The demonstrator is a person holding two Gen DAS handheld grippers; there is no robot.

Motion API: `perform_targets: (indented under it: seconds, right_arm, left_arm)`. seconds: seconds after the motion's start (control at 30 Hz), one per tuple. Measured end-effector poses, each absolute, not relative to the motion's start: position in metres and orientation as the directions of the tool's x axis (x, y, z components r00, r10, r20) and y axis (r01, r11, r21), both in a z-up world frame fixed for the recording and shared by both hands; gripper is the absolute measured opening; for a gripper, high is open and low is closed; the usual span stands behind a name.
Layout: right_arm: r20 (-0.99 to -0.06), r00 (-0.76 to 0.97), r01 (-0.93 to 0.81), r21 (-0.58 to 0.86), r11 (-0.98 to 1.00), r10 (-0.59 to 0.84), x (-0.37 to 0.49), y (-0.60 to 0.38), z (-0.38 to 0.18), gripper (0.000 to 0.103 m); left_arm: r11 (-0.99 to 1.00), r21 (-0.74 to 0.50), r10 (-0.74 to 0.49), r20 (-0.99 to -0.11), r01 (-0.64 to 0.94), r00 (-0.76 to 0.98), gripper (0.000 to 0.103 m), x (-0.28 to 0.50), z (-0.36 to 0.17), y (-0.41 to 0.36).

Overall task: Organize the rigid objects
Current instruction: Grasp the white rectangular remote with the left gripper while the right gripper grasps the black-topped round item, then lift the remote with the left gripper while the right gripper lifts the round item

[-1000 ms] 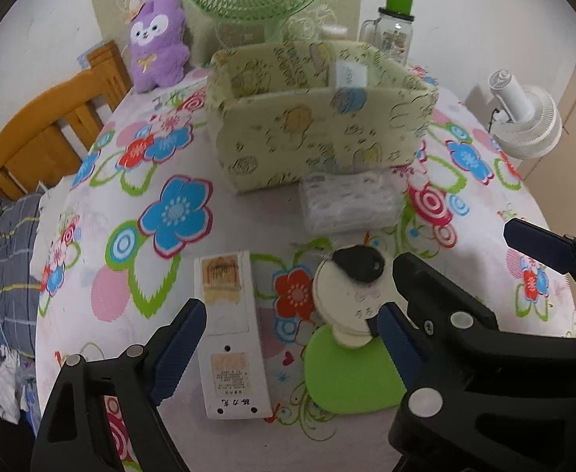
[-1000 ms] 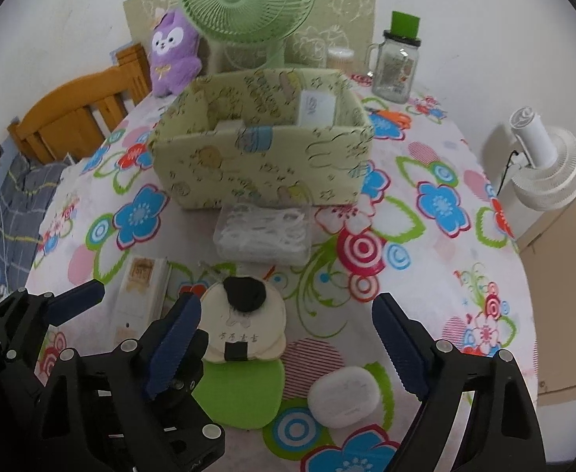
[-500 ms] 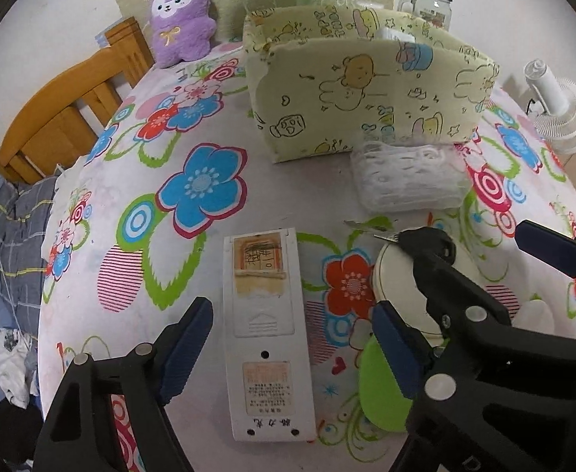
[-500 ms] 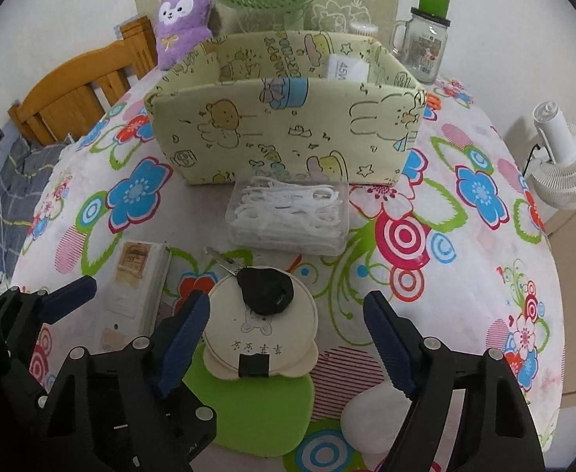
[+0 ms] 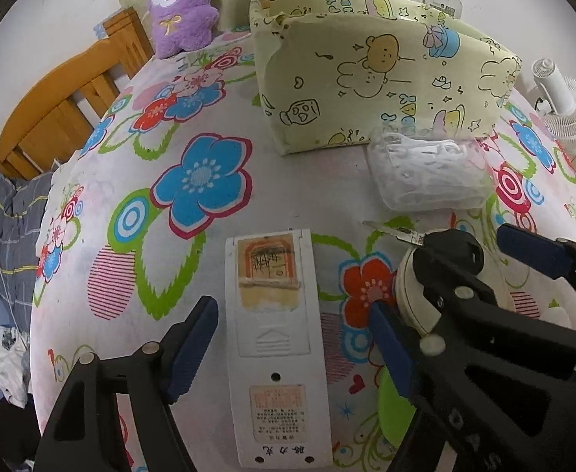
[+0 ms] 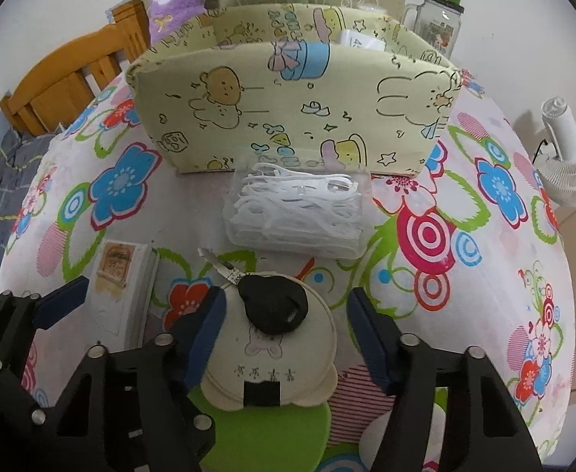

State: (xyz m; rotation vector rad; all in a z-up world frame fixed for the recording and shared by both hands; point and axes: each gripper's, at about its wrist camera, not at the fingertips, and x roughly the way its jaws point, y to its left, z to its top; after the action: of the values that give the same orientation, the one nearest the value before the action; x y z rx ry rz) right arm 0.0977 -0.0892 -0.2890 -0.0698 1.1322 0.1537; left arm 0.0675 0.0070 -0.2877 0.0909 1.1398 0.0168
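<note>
A white remote control (image 5: 278, 346) lies face down on the flowered tablecloth, between the open fingers of my left gripper (image 5: 288, 338); it also shows in the right wrist view (image 6: 120, 287). A cream round compact (image 6: 272, 350) with a black key (image 6: 272, 306) on top sits between the open fingers of my right gripper (image 6: 284, 334), over a green pad (image 6: 264, 432). A clear box of floss picks (image 6: 298, 208) lies in front of the yellow cartoon-print storage box (image 6: 288, 106). Both grippers are low, near the table, and empty.
A purple plush toy (image 5: 181, 8), a green fan and a jar with a green lid (image 6: 441, 19) stand behind the storage box. A white desk fan (image 6: 571, 157) is at the right. A wooden bed frame (image 5: 63, 90) is to the left. A white oval case (image 6: 390, 440) lies near my right gripper.
Both grippers have moved forward and down toward the table. The remote now lies between my left fingers, and the compact with the key between my right fingers.
</note>
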Motion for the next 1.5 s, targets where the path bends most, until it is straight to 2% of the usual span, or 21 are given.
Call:
perform_targets:
  seconds: [0.13, 0.3, 0.43, 0.5, 0.57, 0.63, 0.73, 1.5]
  right_arm:
    - [-0.903, 0.42, -0.169, 0.023, 0.985, 0.093, 0.1, -0.085, -0.29, 0.062]
    - [-0.897, 0.427, -0.188, 0.031, 0.982, 0.11, 0.1, -0.077, -0.29, 0.051]
    - [-0.897, 0.425, -0.173, 0.053, 0.983, 0.124, 0.102, -0.078, -0.291, 0.046]
    - [-0.895, 0.43, -0.167, 0.048, 0.985, 0.117, 0.102, -0.078, -0.29, 0.039]
    - [-0.895, 0.431, -0.159, 0.049, 0.986, 0.114, 0.102, -0.08, -0.289, 0.036]
    - [-0.895, 0.43, -0.147, 0.062, 0.987, 0.12, 0.102, -0.083, -0.289, 0.036]
    - [-0.894, 0.432, -0.131, 0.069, 0.989, 0.119, 0.1, -0.085, -0.289, 0.036]
    - [-0.881, 0.461, -0.084, 0.075, 0.994, 0.105, 0.084, -0.096, -0.268, 0.036]
  left_arm:
    - [0.995, 0.094, 0.078, -0.908, 0.018, 0.411, 0.08, 0.069, -0.287, 0.011]
    - [0.996, 0.086, 0.079, -0.909, -0.003, 0.41, 0.082, 0.07, -0.289, 0.019]
    - [0.997, 0.075, 0.073, -0.908, -0.013, 0.413, 0.082, 0.073, -0.289, 0.02]
    - [0.998, 0.067, 0.066, -0.908, -0.011, 0.413, 0.08, 0.073, -0.289, 0.019]
    - [0.999, 0.045, 0.042, -0.91, -0.002, 0.412, 0.07, 0.073, -0.289, 0.019]
    - [1.0, 0.015, 0.01, -0.912, 0.008, 0.411, 0.06, 0.072, -0.288, 0.017]
    - [0.999, 0.035, 0.033, -0.905, -0.003, 0.425, 0.046, 0.07, -0.286, 0.014]
    - [0.998, 0.056, 0.043, -0.903, 0.018, 0.427, 0.045, 0.055, -0.265, 0.004]
